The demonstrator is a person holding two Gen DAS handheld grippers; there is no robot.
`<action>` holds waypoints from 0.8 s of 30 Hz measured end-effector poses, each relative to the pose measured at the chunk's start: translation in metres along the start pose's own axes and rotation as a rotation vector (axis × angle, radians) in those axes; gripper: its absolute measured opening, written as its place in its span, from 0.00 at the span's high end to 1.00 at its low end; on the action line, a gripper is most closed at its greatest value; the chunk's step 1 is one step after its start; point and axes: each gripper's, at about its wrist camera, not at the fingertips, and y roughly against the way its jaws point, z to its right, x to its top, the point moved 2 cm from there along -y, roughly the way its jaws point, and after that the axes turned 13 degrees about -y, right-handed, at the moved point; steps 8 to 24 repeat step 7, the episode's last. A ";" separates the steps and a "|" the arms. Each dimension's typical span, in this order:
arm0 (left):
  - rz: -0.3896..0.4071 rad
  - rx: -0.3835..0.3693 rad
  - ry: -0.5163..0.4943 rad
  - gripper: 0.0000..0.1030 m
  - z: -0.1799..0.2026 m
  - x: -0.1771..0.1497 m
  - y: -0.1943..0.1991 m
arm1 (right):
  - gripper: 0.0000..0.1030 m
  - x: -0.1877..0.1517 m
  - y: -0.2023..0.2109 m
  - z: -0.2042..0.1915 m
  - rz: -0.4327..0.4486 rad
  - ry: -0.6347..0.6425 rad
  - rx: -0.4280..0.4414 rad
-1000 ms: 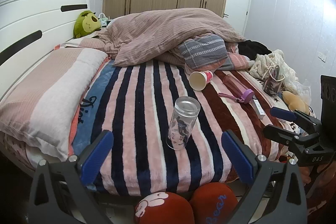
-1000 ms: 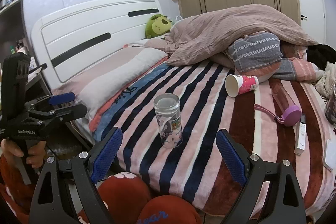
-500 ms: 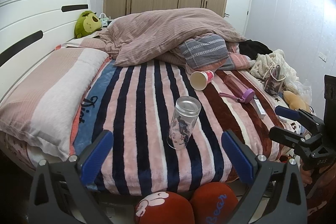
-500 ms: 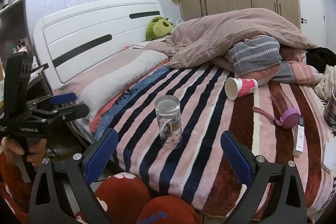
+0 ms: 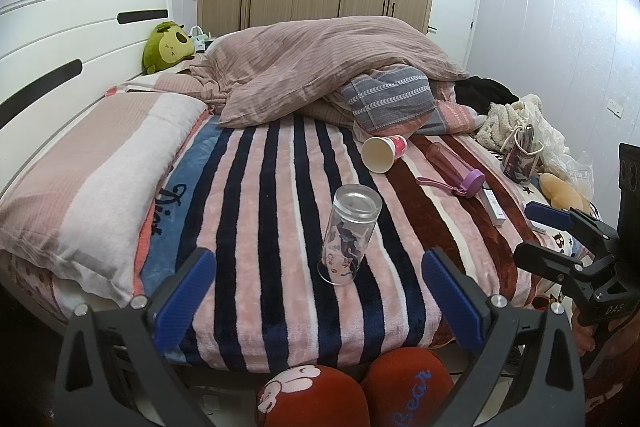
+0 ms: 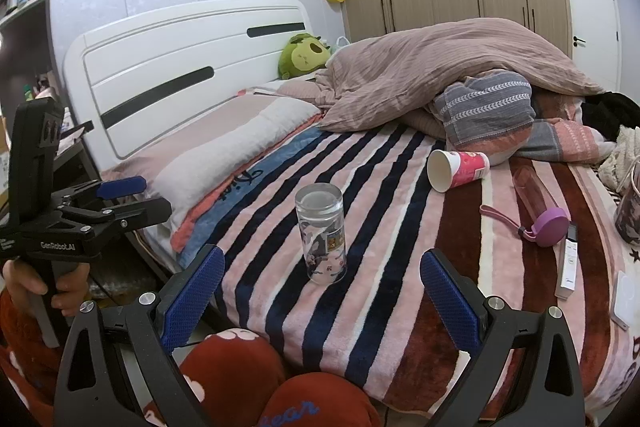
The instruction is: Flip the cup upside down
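Observation:
A clear glass cup [image 5: 349, 235] with printed figures stands on the striped blanket [image 5: 256, 227] near the bed's front edge; it also shows in the right wrist view [image 6: 322, 234]. It leans slightly. My left gripper [image 5: 318, 297] is open and empty, short of the cup. My right gripper [image 6: 320, 297] is open and empty, also short of the cup. The right gripper shows from the side in the left wrist view [image 5: 560, 239], and the left gripper shows from the side in the right wrist view [image 6: 116, 199].
A paper cup [image 5: 383, 153] lies on its side farther back. A pink bottle with purple lid [image 5: 454, 167] and a white box [image 5: 494, 205] lie to the right. A pillow [image 5: 92, 179] lies left, a heaped duvet [image 5: 320, 67] behind. Red slippers [image 5: 352, 391] are below.
Both grippers have drawn back slightly from the bed and stay open. The cup has not moved.

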 end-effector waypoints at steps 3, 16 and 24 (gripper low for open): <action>0.000 0.000 -0.001 0.01 0.000 0.000 0.000 | 0.04 0.000 0.000 0.000 0.000 0.000 0.000; 0.001 0.002 0.001 0.01 0.000 0.000 0.001 | 0.04 0.000 0.000 0.000 0.001 0.000 0.000; 0.001 0.002 0.001 0.01 0.000 0.000 0.001 | 0.04 0.000 0.000 0.000 0.001 0.000 0.000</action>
